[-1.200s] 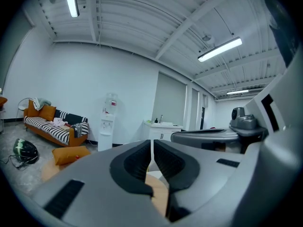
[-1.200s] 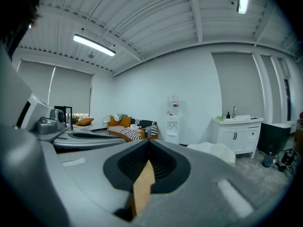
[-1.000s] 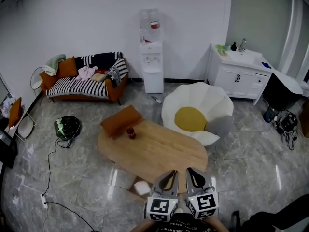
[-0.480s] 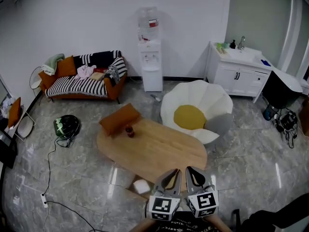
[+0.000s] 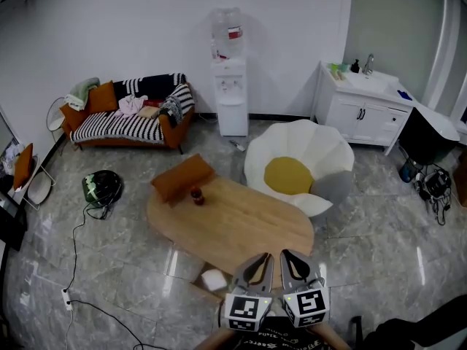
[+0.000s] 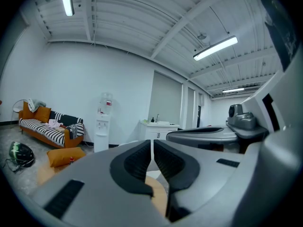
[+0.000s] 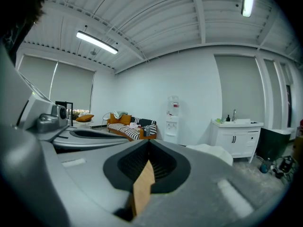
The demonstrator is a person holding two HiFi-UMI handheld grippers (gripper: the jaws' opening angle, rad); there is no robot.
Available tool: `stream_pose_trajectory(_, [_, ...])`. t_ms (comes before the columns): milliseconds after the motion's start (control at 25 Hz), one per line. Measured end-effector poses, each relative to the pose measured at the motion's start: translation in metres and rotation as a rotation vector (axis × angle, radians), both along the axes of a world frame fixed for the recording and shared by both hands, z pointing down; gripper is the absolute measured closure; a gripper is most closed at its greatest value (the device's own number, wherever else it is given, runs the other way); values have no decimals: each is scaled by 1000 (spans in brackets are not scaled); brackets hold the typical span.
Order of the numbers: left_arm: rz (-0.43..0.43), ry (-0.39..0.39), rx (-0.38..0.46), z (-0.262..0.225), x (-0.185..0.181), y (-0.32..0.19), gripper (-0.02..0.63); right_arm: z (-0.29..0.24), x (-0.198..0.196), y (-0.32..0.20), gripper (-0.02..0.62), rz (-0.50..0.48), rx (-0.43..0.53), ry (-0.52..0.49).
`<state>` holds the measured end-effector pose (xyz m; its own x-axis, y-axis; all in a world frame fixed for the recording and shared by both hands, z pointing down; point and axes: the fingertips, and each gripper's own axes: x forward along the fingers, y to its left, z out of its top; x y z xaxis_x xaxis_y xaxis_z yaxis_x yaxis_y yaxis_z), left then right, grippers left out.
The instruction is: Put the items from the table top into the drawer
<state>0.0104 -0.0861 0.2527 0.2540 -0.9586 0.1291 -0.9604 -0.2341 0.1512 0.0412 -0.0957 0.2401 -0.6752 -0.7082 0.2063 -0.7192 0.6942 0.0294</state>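
An oval wooden table [image 5: 241, 228] stands mid-room. At its far left end lie an orange cushion [image 5: 182, 179] and a small dark red can [image 5: 197, 196]. Both grippers hover side by side at the table's near edge, pointing across it, apart from those items. My left gripper [image 5: 261, 261] is shut with nothing in it; in its own view the left gripper [image 6: 152, 143] has its pads together, with the cushion [image 6: 65, 156] far off to the left. My right gripper [image 5: 290, 258] is shut and empty too. In the right gripper view [image 7: 149, 144] only a sliver of tabletop [image 7: 143, 189] shows below the jaws.
A brown box-like part with something white [image 5: 214, 279] shows under the table's near left edge. A white flower-shaped chair [image 5: 299, 168] crowds the table's right. Further off are a striped sofa [image 5: 131, 122], water dispenser [image 5: 230, 86], white sink cabinet [image 5: 365, 111], helmet [image 5: 101, 188] and floor cables [image 5: 73, 268].
The head view has shifted very slightly. Both grippers stay where they were, still shut, and nothing on the table has moved.
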Motion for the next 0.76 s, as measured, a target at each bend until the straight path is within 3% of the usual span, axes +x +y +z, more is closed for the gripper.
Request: stream_pose_trajectory(760, [11, -21, 12, 1, 7, 2, 580, 6, 1, 4, 592, -8, -6, 8])
